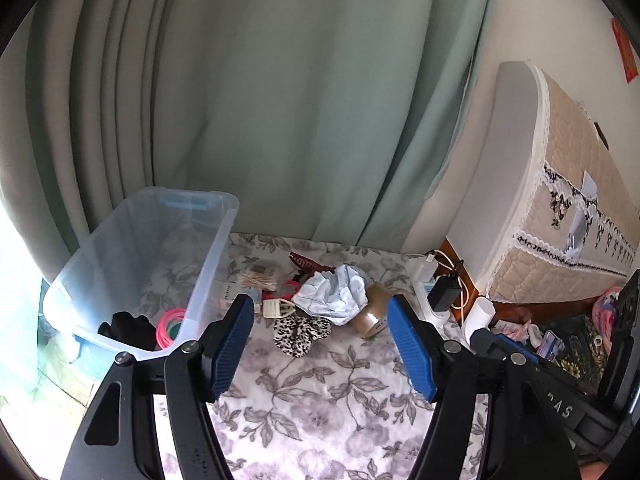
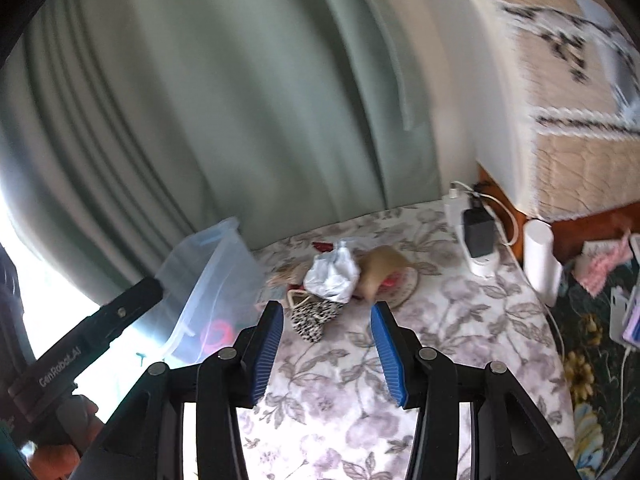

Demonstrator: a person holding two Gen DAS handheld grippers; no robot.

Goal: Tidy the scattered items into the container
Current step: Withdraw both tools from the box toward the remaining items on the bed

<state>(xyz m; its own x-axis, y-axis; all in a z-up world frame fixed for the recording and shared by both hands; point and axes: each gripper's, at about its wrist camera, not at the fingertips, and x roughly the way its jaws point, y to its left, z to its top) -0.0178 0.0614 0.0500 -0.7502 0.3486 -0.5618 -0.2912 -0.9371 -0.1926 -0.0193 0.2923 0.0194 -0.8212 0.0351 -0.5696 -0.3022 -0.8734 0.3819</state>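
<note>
L gripper [image 1: 320, 344]: jaws apart, nothing between.
R gripper [image 2: 326, 346]: jaws apart, empty.
Clear bin [image 1: 212, 248]: left on floral cloth [image 1: 320, 400].
Scrunchie [image 1: 302, 334], crumpled paper [image 1: 334, 292], tape roll [image 1: 370, 314]: beside bin, outside it.

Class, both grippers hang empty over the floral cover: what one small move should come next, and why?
Probably ease the right gripper forward and down onto the leopard-print scrunchie. Its jaws stand open with nothing between them, the scrunchie lies nearest, just ahead of them, and it still sits outside the clear container.
</note>
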